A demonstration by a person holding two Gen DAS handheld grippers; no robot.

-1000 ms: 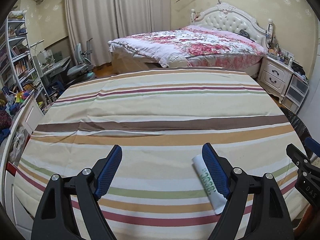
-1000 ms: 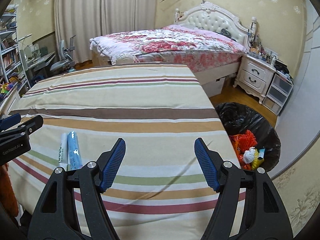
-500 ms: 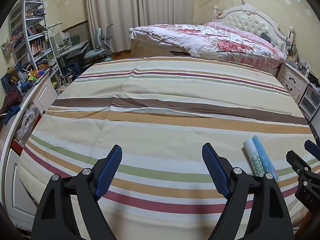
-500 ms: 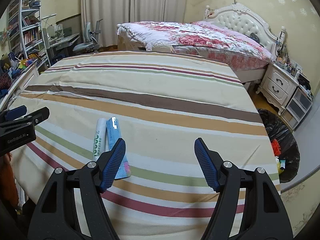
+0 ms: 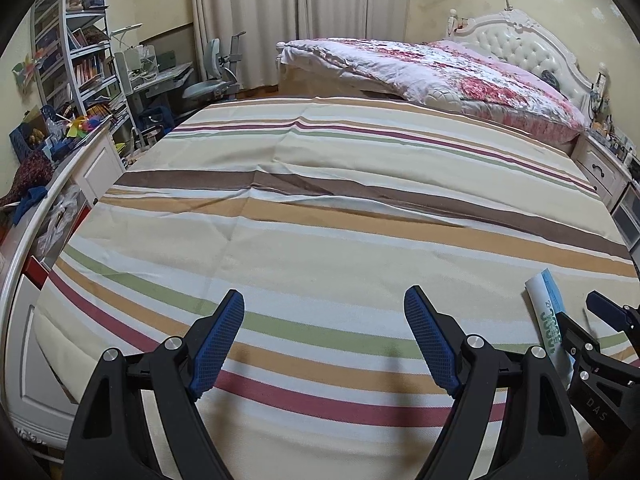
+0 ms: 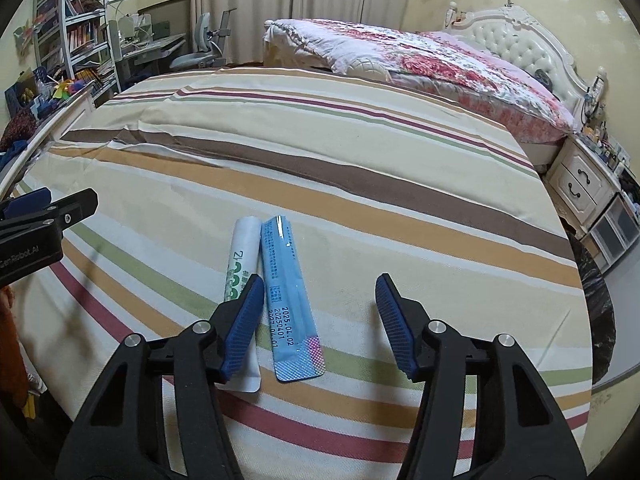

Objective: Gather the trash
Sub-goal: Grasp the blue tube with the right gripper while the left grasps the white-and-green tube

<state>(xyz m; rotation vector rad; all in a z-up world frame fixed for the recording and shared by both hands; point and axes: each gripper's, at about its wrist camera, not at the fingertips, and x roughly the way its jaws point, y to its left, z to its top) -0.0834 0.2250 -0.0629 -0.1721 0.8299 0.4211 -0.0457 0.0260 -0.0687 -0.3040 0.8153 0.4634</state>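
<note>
Two flat wrappers lie side by side on the striped bedsheet (image 6: 360, 208): a blue one (image 6: 288, 292) with printed dates and a white one with green print (image 6: 240, 264). My right gripper (image 6: 318, 320) is open and empty just above them; the blue wrapper lies between its fingers, near the left one, which covers part of the white wrapper. In the left wrist view the wrappers (image 5: 548, 320) lie at the right, partly behind the right gripper (image 5: 592, 332). My left gripper (image 5: 324, 336) is open and empty over bare sheet.
A black trash bag (image 6: 600, 308) stands at the bed's right edge. A floral bed (image 6: 420, 56) and white nightstand (image 6: 584, 184) are behind. Shelves and a desk (image 5: 92, 80) stand at the left. The left gripper (image 6: 36, 220) shows at the right view's left edge.
Both grippers swung leftward. The wrappers slid from beside my right gripper's left finger to between its fingers, and moved further right in the left wrist view. Both stay open.
</note>
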